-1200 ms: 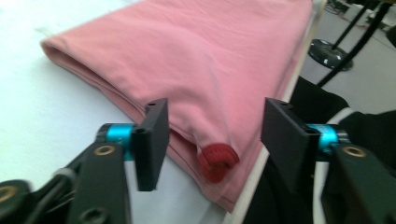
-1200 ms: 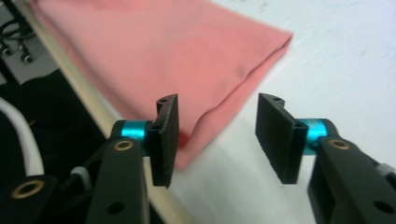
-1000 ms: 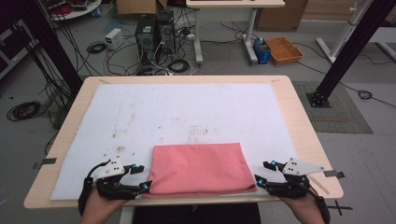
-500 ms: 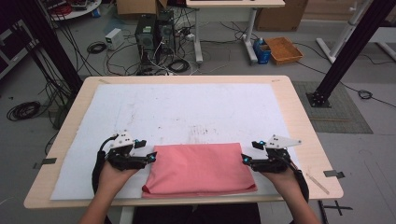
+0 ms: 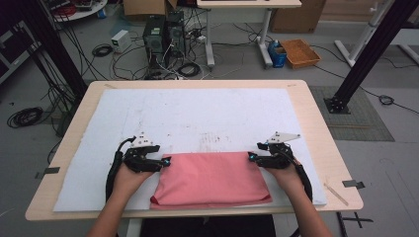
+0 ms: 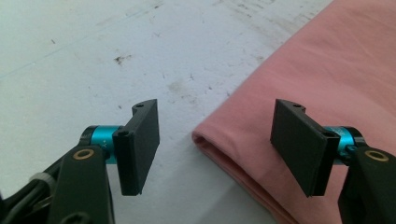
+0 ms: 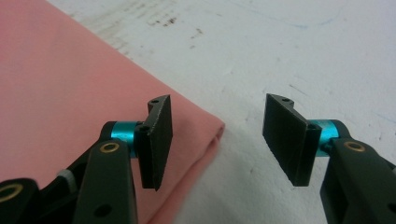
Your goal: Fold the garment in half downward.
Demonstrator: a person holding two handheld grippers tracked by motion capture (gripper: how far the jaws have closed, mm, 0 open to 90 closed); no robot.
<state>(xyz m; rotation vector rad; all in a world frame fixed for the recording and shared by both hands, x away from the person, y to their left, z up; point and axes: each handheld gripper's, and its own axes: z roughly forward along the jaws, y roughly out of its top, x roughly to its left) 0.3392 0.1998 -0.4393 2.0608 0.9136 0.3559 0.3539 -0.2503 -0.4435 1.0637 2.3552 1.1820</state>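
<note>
A: Where is the folded pink cloth (image 5: 210, 178) relative to the two claws?

B: It lies flat on the white, smudged table cover (image 5: 197, 118), between them. In the high view the left gripper (image 5: 165, 161) sits at the cloth's far left corner, and the right gripper (image 5: 253, 157) at its far right corner, each carried in a hand that comes in from the near edge.

A: How does the left claw stand?

B: Wide apart, gripping nothing. In the left gripper view (image 6: 219, 149) the rounded, folded corner of the cloth pokes into the gap between the two black pads. One pad hangs over bare table cover; the other hangs over pink fabric. Neither presses on the cloth.

A: And the right one?

B: Also parted, with nothing in its grasp. Its jaws have just been closing in, yet the pads are still clear of each other. In the right gripper view (image 7: 217, 140) the cloth's corner lies in the gap, close by the pad that hangs over the fabric. The other pad hangs over bare cover, apart from the cloth.

A: Is the cloth lifted anywhere?

B: No, it rests flat, its layered edge visible at both corners.
</note>
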